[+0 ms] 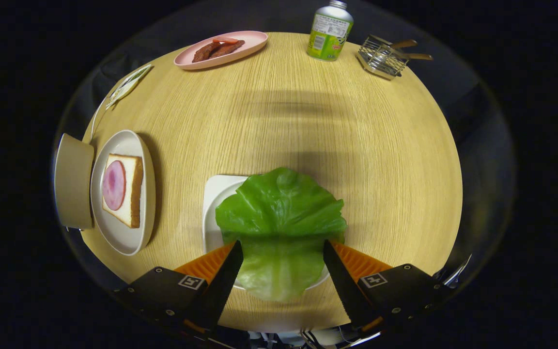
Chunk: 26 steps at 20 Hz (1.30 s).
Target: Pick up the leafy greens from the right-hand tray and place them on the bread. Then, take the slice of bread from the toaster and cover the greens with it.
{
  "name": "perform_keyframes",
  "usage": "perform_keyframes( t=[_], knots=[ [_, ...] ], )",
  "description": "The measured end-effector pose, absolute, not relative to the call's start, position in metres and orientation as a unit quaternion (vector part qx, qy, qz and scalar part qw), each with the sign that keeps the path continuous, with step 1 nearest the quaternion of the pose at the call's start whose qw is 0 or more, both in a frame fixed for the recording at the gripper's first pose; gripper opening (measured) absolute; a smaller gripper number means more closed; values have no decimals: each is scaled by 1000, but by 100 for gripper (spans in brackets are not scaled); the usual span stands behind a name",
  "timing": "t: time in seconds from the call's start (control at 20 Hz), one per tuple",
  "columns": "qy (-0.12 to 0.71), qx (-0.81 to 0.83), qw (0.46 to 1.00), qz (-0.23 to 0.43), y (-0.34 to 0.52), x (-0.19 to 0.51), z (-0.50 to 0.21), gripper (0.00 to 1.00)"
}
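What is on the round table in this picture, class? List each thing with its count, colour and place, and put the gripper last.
table: one, light wood, round, under everything.
lettuce leaf: one, green, on the white tray, its near end between the fingers.
white tray: one, white, under the leaf.
bread slice: one, white with brown crust, on the grey plate, left of the leaf.
ham round: one, pink, on the bread.
grey plate: one, pale grey, left side of the table.
pink plate: one, pink, far side, holding brown strips.
bottle: one, green with silver top, far side.
wire rack: one, metal, right of the bottle.
gripper: one, open, fingers either side of the leaf.
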State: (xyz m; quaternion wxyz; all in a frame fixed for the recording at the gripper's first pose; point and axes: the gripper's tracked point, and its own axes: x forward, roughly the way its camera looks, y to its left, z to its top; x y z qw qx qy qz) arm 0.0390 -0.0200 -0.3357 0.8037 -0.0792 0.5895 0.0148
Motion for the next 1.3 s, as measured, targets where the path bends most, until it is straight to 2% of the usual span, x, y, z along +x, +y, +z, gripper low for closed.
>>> perform_keyframes(
  t=[0.15, 0.2, 0.35, 0.65, 0.8, 0.9, 1.05, 1.3],
  knots=[
    [603, -60, 795, 19, -17, 38, -339, 97],
    [601, -58, 797, 18, -17, 40, -338, 91],
    [601, -64, 796, 24, -18, 41, -339, 84],
    [600, -62, 797, 23, -19, 42, -338, 48],
    [599, -52, 799, 13, -20, 43, -338, 18],
    [598, -34, 801, -5, -20, 43, -337, 6],
    [587, -40, 808, -9, -20, 45, -331, 1],
    [583, -28, 812, 0, -12, 39, -310, 1]
  ],
)
